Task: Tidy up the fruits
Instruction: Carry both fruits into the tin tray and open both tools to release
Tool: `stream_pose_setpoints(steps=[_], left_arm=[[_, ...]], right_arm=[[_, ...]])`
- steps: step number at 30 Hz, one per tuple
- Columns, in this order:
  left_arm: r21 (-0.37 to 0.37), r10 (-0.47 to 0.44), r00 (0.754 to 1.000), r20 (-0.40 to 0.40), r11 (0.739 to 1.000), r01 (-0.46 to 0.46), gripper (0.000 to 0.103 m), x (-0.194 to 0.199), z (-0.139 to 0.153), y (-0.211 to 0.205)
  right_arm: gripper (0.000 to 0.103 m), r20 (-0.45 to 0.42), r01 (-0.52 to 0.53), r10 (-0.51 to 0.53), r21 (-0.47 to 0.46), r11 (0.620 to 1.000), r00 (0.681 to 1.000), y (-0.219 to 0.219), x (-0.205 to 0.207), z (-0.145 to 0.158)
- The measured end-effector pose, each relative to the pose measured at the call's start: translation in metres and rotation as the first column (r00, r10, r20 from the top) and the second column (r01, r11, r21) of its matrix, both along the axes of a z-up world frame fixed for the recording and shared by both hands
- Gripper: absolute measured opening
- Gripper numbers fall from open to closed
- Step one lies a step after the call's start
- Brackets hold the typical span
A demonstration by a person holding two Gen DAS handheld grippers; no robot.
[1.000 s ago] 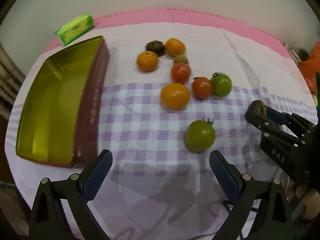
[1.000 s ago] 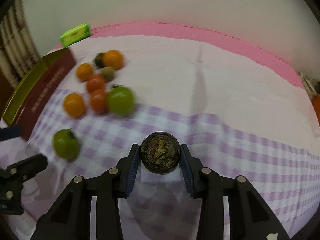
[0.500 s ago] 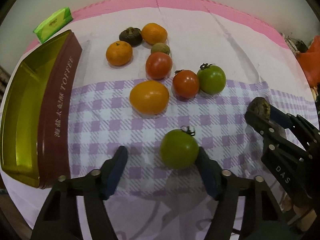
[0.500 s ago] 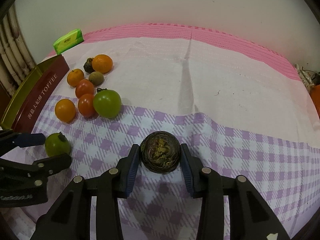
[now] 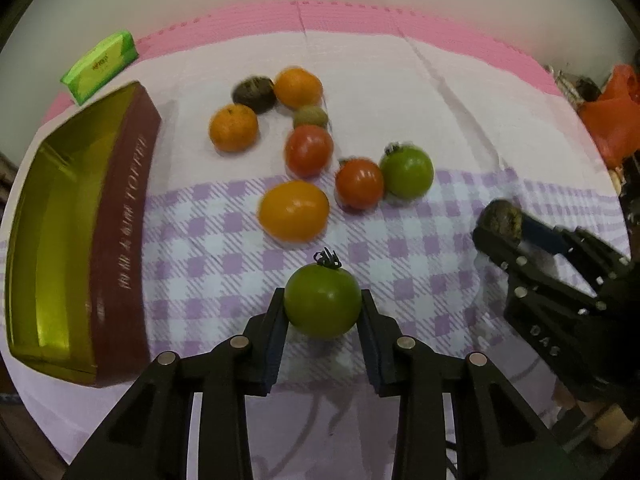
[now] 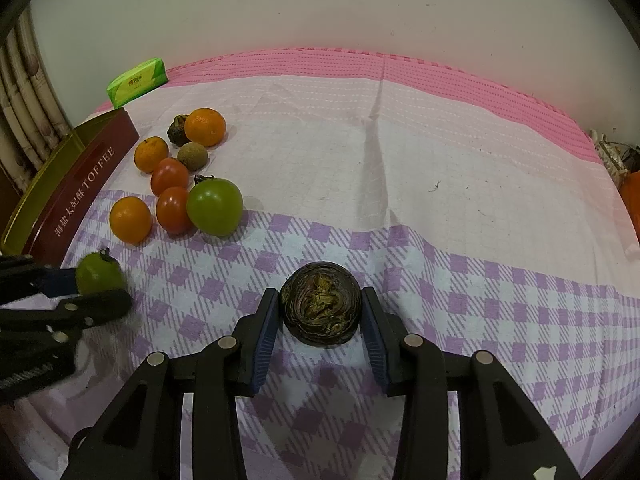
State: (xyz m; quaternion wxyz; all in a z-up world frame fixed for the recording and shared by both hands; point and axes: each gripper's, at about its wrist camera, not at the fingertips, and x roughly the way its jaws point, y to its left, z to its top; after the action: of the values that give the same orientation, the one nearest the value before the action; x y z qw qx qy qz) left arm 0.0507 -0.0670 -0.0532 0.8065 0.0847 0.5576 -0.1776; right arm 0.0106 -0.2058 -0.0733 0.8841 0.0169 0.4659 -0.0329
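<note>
Cloth (image 6: 420, 152), pink-edged, lilac-checked near side; plain wall (image 6: 320, 4), perhaps curtain (image 6: 24, 92) left.

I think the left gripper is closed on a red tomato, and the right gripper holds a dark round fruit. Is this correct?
Not quite. In the left wrist view the left gripper is closed on a green tomato, not a red one. The two red tomatoes lie loose on the cloth further back. The right gripper does hold a dark round fruit.

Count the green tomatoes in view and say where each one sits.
2. One green tomato sits between the left gripper fingers on the checked cloth. The other lies in the fruit cluster, touching a red tomato. None seems hidden.
</note>
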Motion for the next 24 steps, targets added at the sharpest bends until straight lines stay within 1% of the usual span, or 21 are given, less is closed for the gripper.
stream_pose_setpoints(steps=[3,6,8,10,11,13,15,17,20,24], left_arm=[[-0.003,0.021,0.999,0.045,1.000,-0.021,0.035,0.008,0.019,0.015],[0.000,0.065,0.993,0.097,0.998,-0.065,0.035,0.021,0.040,0.042],[0.020,0.110,0.985,0.134,0.993,-0.113,0.035,0.034,0.050,0.067],[0.047,0.146,0.977,0.157,0.987,-0.155,0.035,0.042,0.053,0.089],[0.071,0.174,0.971,0.166,0.980,-0.188,0.035,0.049,0.053,0.105],[0.107,0.206,0.965,0.163,0.968,-0.225,0.035,0.059,0.048,0.126],[0.153,0.249,0.957,0.151,0.950,-0.271,0.035,0.068,0.037,0.152],[0.176,0.283,0.951,0.125,0.937,-0.302,0.035,0.076,0.026,0.174],[0.190,0.327,0.941,0.083,0.922,-0.337,0.035,0.080,0.008,0.195],[0.198,0.340,0.939,0.052,0.918,-0.344,0.035,0.081,-0.004,0.206]], right_arm=[[0.039,0.000,0.001,-0.001,-0.001,1.000,1.000,0.000,0.000,0.000],[0.039,0.000,0.001,-0.001,-0.002,1.000,1.000,0.000,0.000,0.000],[0.039,0.001,-0.001,0.001,-0.008,1.000,1.000,0.001,-0.001,0.000],[0.039,0.001,-0.002,0.002,-0.010,1.000,1.000,0.001,-0.001,-0.001],[0.039,0.001,-0.002,0.002,-0.009,1.000,1.000,0.000,-0.001,-0.001],[0.039,0.001,-0.002,0.002,-0.010,1.000,1.000,0.001,-0.001,-0.001],[0.039,0.000,0.000,0.000,-0.009,1.000,1.000,0.001,0.000,-0.001],[0.039,-0.003,0.002,-0.002,-0.008,1.000,1.000,0.000,0.000,-0.001],[0.039,-0.009,0.006,-0.006,-0.008,1.000,1.000,0.000,0.002,0.000],[0.039,-0.020,0.015,-0.015,-0.009,1.000,1.000,0.001,0.005,0.000]])
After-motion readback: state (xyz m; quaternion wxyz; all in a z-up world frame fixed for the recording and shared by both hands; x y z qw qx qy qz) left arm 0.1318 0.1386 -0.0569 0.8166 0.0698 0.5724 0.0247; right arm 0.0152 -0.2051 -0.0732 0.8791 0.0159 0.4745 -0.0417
